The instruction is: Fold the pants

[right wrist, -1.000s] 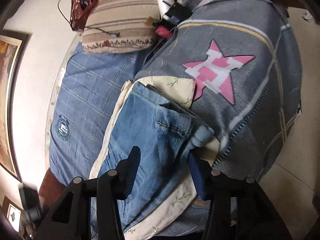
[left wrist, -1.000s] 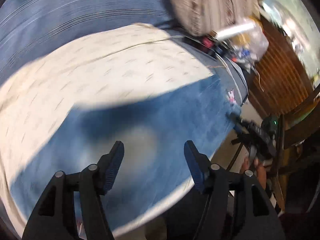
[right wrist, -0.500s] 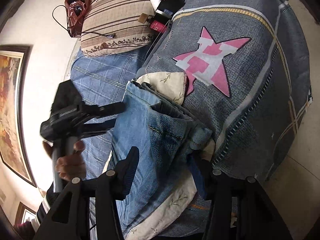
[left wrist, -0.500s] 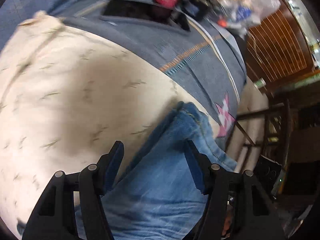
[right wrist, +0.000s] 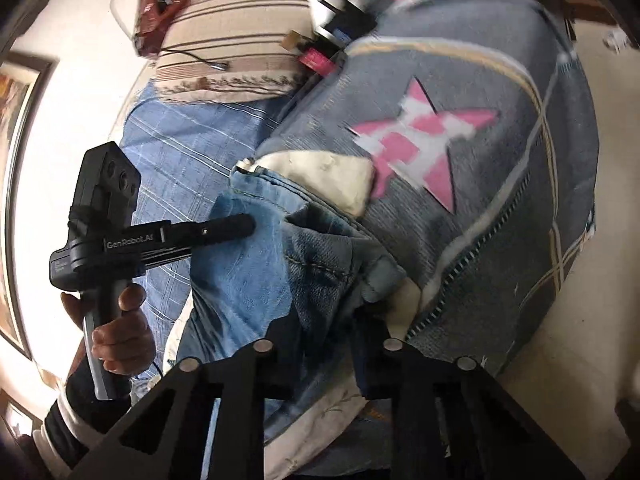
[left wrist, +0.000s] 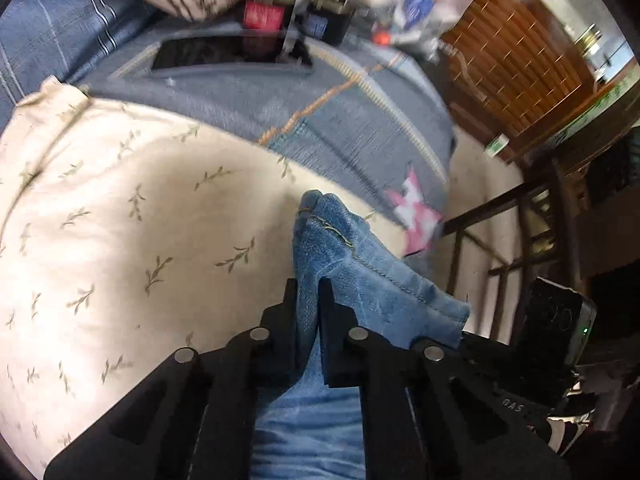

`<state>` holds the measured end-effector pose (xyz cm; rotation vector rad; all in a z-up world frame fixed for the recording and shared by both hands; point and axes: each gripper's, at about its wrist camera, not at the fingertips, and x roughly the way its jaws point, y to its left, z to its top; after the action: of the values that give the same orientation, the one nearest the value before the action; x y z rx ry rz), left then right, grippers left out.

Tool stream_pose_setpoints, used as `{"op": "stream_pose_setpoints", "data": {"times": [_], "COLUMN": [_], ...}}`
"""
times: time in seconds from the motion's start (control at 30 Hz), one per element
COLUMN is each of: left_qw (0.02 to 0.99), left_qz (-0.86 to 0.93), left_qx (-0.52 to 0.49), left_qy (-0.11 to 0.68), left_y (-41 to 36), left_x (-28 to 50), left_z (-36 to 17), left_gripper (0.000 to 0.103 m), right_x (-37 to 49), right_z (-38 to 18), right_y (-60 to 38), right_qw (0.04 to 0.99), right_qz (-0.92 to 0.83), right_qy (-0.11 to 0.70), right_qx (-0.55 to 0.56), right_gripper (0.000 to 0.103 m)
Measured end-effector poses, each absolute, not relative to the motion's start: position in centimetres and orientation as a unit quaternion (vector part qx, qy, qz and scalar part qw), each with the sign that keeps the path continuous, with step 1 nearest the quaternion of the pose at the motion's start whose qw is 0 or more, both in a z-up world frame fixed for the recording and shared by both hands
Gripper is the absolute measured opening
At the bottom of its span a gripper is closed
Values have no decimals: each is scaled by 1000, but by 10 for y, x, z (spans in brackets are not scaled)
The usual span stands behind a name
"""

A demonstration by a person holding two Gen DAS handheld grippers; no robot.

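Blue denim pants (right wrist: 240, 276) lie folded on a cream leaf-print sheet (left wrist: 120, 220) spread over the bed. My left gripper (left wrist: 308, 292) is shut on a raised ridge of the pants (left wrist: 340, 248). In the right wrist view this gripper (right wrist: 250, 226) sits at the pants' far left edge, held by a hand (right wrist: 120, 328). My right gripper (right wrist: 326, 320) is closing at the near edge. A thick bunched fold of denim fills the gap between its fingers, and both press on it.
A grey blanket with a pink star (right wrist: 420, 140) covers the right side of the bed, next to a blue checked sheet (right wrist: 172, 152). A striped pillow (right wrist: 240, 40), a phone (left wrist: 228, 54) and small clutter lie at the head. Wooden furniture (left wrist: 512, 80) stands beyond the bed.
My left gripper swept across the bed to the pants' edge and shut on the denim. The right gripper's jaws narrowed onto the fold while it stayed in place.
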<state>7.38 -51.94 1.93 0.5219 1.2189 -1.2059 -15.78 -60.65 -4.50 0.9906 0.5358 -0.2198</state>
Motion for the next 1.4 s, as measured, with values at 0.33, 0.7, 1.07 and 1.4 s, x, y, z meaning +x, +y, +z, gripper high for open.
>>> {"op": "stream_pose_setpoints", "data": {"times": [0.33, 0.7, 1.07, 1.4], "left_qw": [679, 724, 749, 752], "left_qz": [-496, -403, -280, -251], "left_qx": [141, -45, 12, -9], "left_qy": [523, 557, 600, 609], "left_y": [-452, -335, -266, -229], "left_x": [84, 99, 94, 77], "left_z": [69, 44, -8, -12], "left_gripper": [6, 7, 32, 45], "right_x": [-145, -113, -78, -121], "right_z": [33, 50, -4, 22], "right_y": [-544, -448, -366, -405], "right_qw": [915, 932, 890, 901], "right_qz": [-68, 28, 101, 110], "right_qy": [246, 296, 413, 364], "right_qx": [312, 206, 164, 207], "right_gripper": [16, 16, 51, 73]}}
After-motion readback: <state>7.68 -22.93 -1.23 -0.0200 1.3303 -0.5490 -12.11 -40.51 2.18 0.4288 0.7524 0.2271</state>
